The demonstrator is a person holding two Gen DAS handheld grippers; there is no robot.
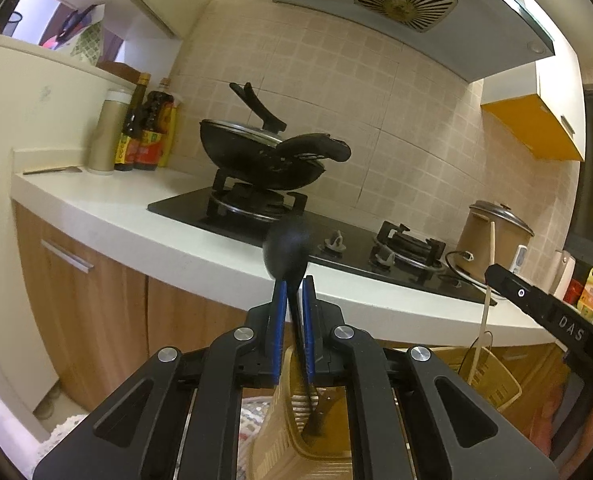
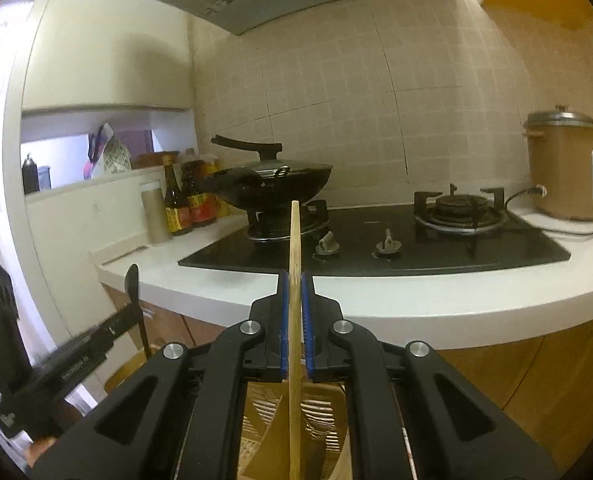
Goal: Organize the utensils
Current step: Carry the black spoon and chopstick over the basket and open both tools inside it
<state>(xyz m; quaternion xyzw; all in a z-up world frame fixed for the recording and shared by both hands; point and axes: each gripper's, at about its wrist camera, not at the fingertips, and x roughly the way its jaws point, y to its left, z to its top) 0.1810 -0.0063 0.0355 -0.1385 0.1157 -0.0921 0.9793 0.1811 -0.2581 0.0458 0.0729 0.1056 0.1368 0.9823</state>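
My left gripper (image 1: 293, 284) is shut on a black spoon (image 1: 287, 250), bowl end up, its handle reaching down into a tan slotted utensil basket (image 1: 292, 420) below. My right gripper (image 2: 295, 278) is shut on a wooden chopstick (image 2: 295, 240) held upright, its lower end over the same tan basket (image 2: 316, 412). In the left wrist view the right gripper (image 1: 492, 276) and its chopstick (image 1: 490, 276) show at the right. In the right wrist view the left gripper (image 2: 130, 316) and the spoon (image 2: 132, 284) show at the lower left.
A white counter (image 2: 436, 300) holds a black gas hob (image 2: 376, 244) with a lidded black wok (image 2: 272, 188) on the left burner. Sauce bottles (image 2: 184, 200) stand at the back left, a brown rice cooker (image 2: 564, 168) at the right. Wooden cabinets (image 1: 96, 280) run below.
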